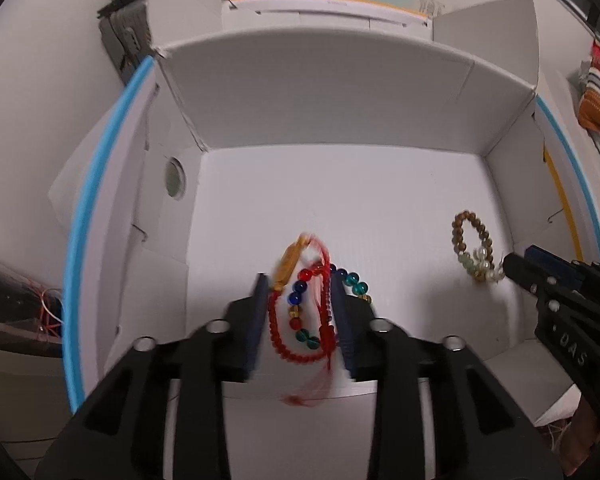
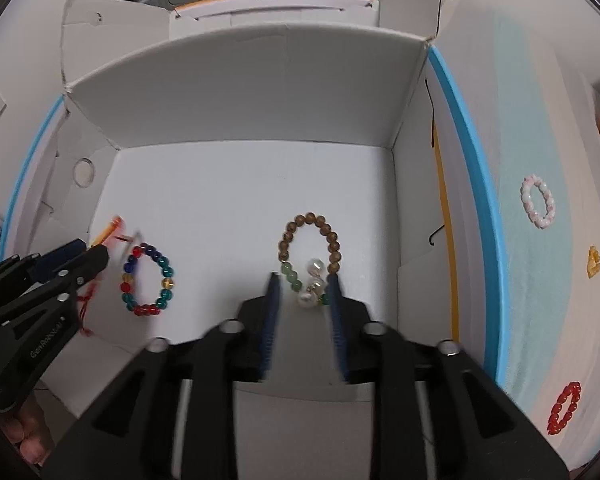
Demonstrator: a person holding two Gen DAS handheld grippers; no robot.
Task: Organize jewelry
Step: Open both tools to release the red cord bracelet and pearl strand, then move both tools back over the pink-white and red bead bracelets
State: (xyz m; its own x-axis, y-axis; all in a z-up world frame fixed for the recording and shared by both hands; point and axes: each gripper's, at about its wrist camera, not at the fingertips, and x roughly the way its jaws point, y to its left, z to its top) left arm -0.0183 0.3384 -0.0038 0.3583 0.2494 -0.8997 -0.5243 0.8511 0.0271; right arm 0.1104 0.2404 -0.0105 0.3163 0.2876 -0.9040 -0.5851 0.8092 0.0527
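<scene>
my left gripper (image 1: 300,280) is parted around the red string bracelet (image 1: 296,320) in the white box (image 1: 340,92); right gripper (image 2: 304,280) spread over the wooden bead bracelet (image 2: 310,248); both look light and floppy, so i'd pinch across the beads

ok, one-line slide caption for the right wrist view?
Right gripper open over a wooden-bead bracelet in the white box; left gripper beside a multicolor bracelet.
</scene>
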